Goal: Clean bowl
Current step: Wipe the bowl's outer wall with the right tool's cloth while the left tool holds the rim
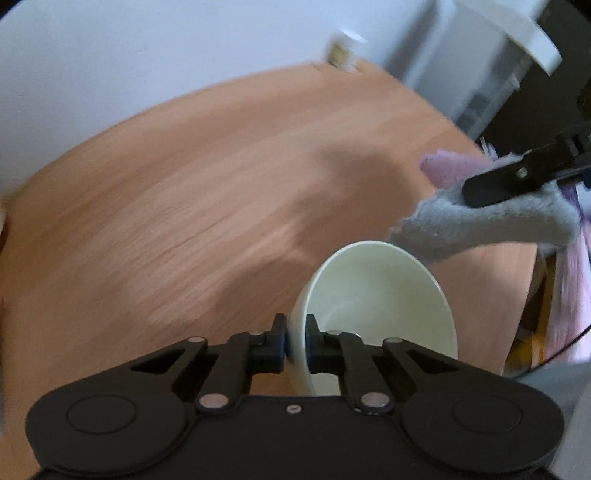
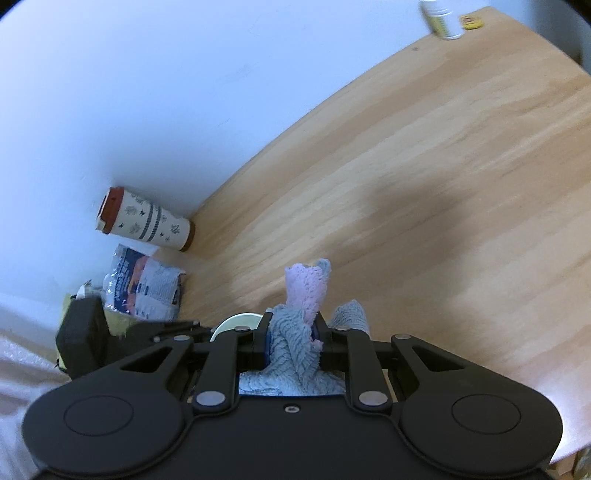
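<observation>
A cream bowl (image 1: 380, 306) is tilted above the wooden table (image 1: 184, 203), and my left gripper (image 1: 295, 341) is shut on its near rim, one finger outside the wall and one inside. To the right of the bowl, my right gripper (image 1: 476, 192) comes in from the side, shut on a grey and pink cloth (image 1: 443, 225) whose corner hangs just above the bowl's far rim. In the right wrist view my right gripper (image 2: 291, 336) pinches the bunched cloth (image 2: 299, 314). A sliver of the bowl (image 2: 236, 321) shows left of its fingers.
A patterned cup with a red lid (image 2: 144, 219) lies against the wall at the left, with a printed packet (image 2: 144, 284) beside it. A white bottle (image 2: 443, 20) and a small yellow item (image 2: 471, 22) stand at the table's far corner. White furniture (image 1: 480, 55) rises beyond the table.
</observation>
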Tool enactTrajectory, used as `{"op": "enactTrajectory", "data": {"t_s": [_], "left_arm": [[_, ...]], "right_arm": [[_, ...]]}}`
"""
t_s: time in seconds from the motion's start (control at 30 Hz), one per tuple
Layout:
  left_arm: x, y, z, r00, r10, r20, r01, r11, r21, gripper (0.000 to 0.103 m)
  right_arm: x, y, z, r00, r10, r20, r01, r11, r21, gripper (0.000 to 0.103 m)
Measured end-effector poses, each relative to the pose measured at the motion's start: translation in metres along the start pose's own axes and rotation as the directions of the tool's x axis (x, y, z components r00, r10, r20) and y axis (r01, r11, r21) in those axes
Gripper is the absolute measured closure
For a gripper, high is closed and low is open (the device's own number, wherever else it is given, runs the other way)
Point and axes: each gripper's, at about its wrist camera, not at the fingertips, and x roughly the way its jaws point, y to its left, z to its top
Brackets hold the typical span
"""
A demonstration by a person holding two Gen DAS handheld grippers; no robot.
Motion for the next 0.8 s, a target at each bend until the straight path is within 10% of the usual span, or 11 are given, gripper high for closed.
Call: {"op": "enactTrajectory", "data": {"t_s": [0.23,0.8], "left_arm": [[-0.029,-0.033,-0.028,0.965,0.181,0.188,-0.172,0.983,-0.06,0.091],[-0.031,-0.071,-0.052,0.91,0.317,0.267,-0.314,0.948,-0.057,0.092]], "right_arm": [[0.017,0.02,0.015,0.999,0.002,-0.034,-0.006,0.994,-0.106,0.082],[0.12,0.073,-0.015,0.943,-0.035,-0.331,-0.087,0.934,-0.346,0.082]]}}
